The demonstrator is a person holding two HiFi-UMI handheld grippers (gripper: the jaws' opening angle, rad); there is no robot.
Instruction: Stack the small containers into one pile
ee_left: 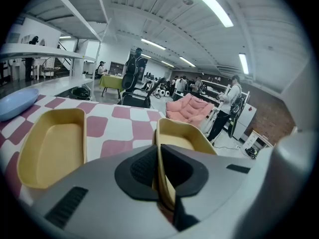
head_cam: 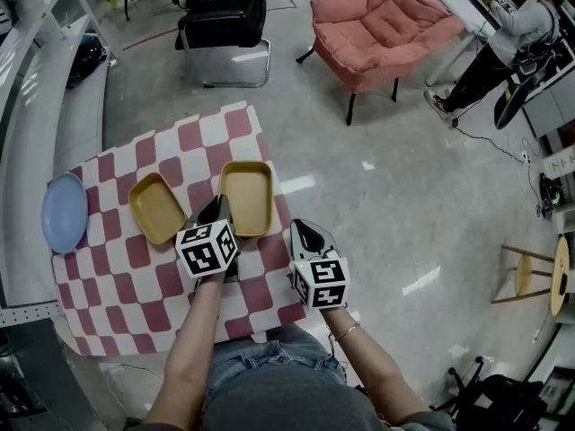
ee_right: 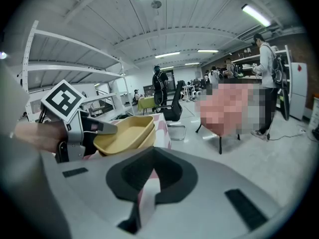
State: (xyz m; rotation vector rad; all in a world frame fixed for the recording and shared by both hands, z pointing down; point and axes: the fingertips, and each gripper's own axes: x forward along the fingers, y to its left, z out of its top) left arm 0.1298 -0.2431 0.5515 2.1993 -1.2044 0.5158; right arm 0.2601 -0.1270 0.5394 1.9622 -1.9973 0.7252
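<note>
Two yellow containers lie on the checked tablecloth [head_cam: 117, 277]. The left container [head_cam: 157, 207] [ee_left: 50, 148] lies free. My left gripper [head_cam: 222, 208] [ee_left: 160, 176] is shut on the near wall of the right container [head_cam: 246, 196] [ee_left: 182, 133]. In the right gripper view this held container [ee_right: 122, 133] looks tilted up, and a second rim shows under it, as if two are nested. My right gripper [head_cam: 309, 233] [ee_right: 149, 183] hovers shut and empty at the table's right edge, apart from the containers.
A blue plate [head_cam: 65, 212] [ee_left: 15, 103] lies at the table's left edge. Beyond the table stand a black chair [head_cam: 225, 25] and a pink armchair [head_cam: 382, 25]. A person [head_cam: 503, 48] stands at the far right. Shelving [head_cam: 27, 79] runs along the left.
</note>
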